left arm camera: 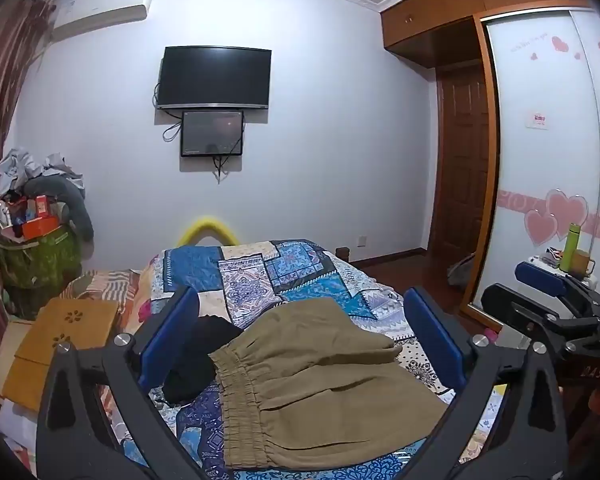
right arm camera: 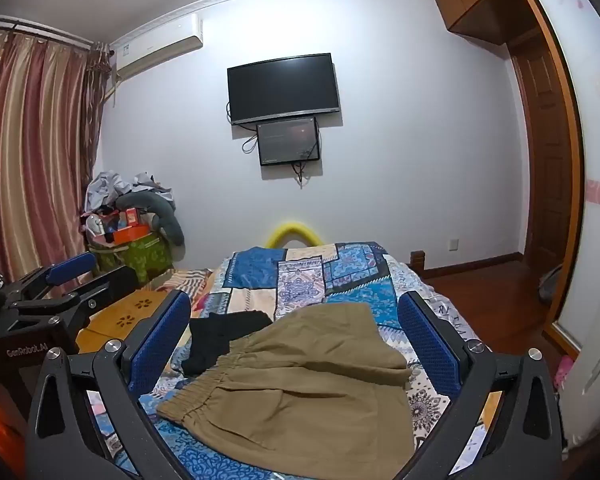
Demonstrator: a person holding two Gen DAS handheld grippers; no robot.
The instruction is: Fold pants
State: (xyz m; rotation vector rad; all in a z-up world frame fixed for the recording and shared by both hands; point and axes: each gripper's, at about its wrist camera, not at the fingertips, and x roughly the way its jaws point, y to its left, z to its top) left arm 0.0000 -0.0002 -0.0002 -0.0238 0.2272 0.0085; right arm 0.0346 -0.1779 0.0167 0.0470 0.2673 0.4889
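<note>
Olive-khaki pants point(left arm camera: 320, 384) with an elastic waistband lie folded on the blue patchwork bedspread point(left arm camera: 260, 272); they also show in the right wrist view point(right arm camera: 300, 380). My left gripper point(left arm camera: 300, 320) is open and empty, held above the pants, its blue pads wide apart. My right gripper point(right arm camera: 296, 316) is also open and empty above the pants. The right gripper also shows at the right edge of the left wrist view point(left arm camera: 548, 284), and the left gripper shows at the left edge of the right wrist view point(right arm camera: 60, 280).
A black garment point(left arm camera: 204, 352) lies left of the pants, also in the right wrist view point(right arm camera: 220, 332). A wooden lap table point(left arm camera: 60, 340) sits at the bed's left. A cluttered pile point(left arm camera: 36, 220) stands by the curtain. A wardrobe point(left arm camera: 540, 160) and a nightstand with a green bottle point(left arm camera: 571, 246) are at the right.
</note>
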